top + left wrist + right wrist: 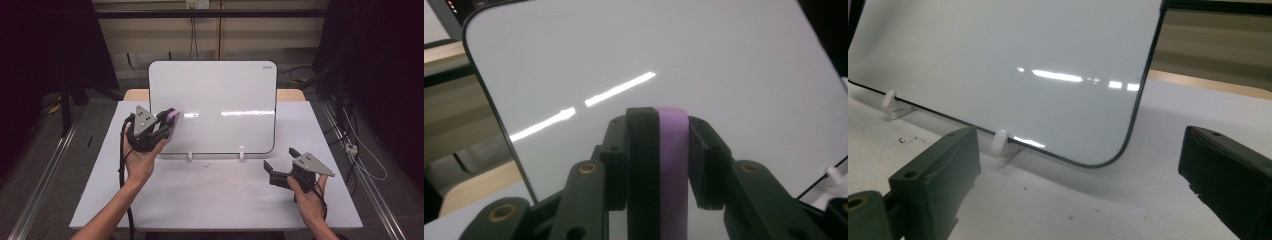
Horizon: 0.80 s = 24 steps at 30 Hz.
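left gripper [167, 120] clamps a purple eraser [672, 165] against the whiteboard's [220, 100] left edge; right gripper [281, 162], jaws apart, rests near the table's [200, 200] right edge.

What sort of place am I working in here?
Probably a lab or test bench rather than a home or office. A white table holds a propped whiteboard, metal rails run along the floor on both sides, and cables hang down the back wall.

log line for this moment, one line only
left gripper: shut on purple eraser, at whiteboard left edge | right gripper: open, low over table | board: clean
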Each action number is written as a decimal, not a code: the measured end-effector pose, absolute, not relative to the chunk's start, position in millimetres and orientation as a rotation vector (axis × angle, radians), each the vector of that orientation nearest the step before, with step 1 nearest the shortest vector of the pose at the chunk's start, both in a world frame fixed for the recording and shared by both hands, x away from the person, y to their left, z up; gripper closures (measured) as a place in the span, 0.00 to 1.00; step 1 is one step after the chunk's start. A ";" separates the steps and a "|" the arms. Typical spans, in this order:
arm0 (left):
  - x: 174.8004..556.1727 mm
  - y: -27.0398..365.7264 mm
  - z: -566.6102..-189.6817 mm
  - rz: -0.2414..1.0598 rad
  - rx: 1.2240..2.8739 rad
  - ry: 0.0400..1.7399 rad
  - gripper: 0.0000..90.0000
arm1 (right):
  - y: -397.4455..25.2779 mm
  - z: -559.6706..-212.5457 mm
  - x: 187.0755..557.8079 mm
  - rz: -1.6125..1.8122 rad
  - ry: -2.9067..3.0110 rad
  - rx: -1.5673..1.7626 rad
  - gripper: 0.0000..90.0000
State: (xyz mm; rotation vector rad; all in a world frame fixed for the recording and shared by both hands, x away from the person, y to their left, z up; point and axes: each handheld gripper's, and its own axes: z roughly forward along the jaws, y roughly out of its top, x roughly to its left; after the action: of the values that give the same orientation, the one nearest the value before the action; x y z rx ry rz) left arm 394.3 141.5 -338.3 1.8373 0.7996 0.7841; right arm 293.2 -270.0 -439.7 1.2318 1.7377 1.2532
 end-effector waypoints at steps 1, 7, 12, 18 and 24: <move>395.3 141.3 -338.2 0.799 1.843 0.802 0.72 | -271.5 -440.9 292.6 1.254 1.738 1.235 0.03; 404.1 142.8 -339.0 0.868 1.906 0.826 0.73 | -274.2 -443.1 293.1 1.248 1.724 1.253 0.03; 416.6 137.3 -345.4 0.878 1.961 0.882 0.73 | -272.0 -444.8 294.6 1.244 1.737 1.253 0.03; 412.1 121.2 -354.8 0.876 2.054 0.881 0.73 | -268.8 -444.8 294.2 1.243 1.753 1.233 0.03; 415.6 111.5 -369.4 0.890 2.101 0.872 0.72 | -268.8 -446.0 294.4 1.245 1.757 1.234 0.03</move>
State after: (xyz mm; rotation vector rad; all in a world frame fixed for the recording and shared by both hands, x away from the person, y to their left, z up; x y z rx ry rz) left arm 415.6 111.5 -369.4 2.1013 0.8719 0.8901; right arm 294.4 -268.8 -446.0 1.2341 1.7567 1.2447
